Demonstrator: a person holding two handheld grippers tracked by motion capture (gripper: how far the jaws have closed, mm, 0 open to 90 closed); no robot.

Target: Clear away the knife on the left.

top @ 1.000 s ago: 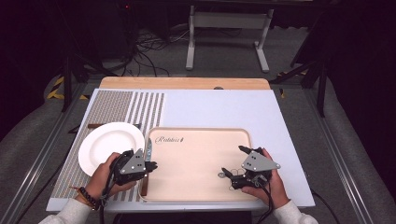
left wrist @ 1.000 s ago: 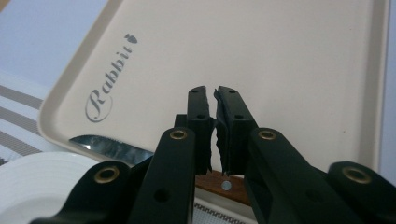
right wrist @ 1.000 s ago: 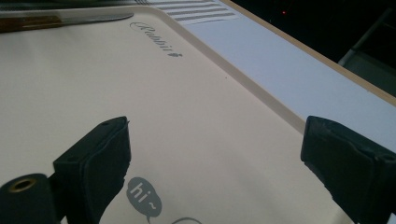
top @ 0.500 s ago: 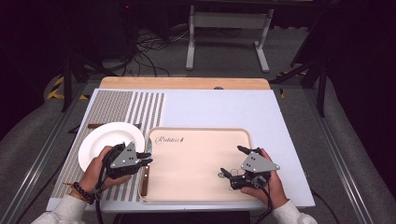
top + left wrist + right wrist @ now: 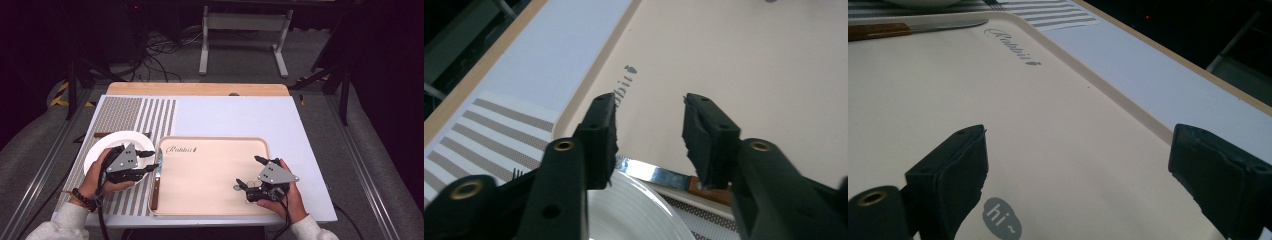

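A knife (image 5: 155, 192) with a wooden handle lies along the left edge of the beige tray (image 5: 210, 172), blade pointing away from me. My left gripper (image 5: 154, 159) hovers over the right rim of the white plate (image 5: 112, 145), just left of the blade. Its jaws have just been opening and nothing sits between them. In the left gripper view the blade (image 5: 654, 173) lies past the open gripper (image 5: 649, 135), beyond the plate (image 5: 634, 217). My right gripper (image 5: 247, 173) rests wide open over the tray's right part, and in its own view the gripper (image 5: 1078, 145) is empty above the tray (image 5: 1048, 115).
The tray sits on a pale table top (image 5: 235, 115) with a grey striped mat (image 5: 130, 115) on its left, under the plate. A wooden strip (image 5: 200, 89) runs along the far edge. The knife (image 5: 913, 27) shows far off in the right gripper view.
My left gripper has drawn left from the knife to over the plate's rim, and its jaws have spread apart. The knife stays on the tray's edge. The right gripper has kept still.
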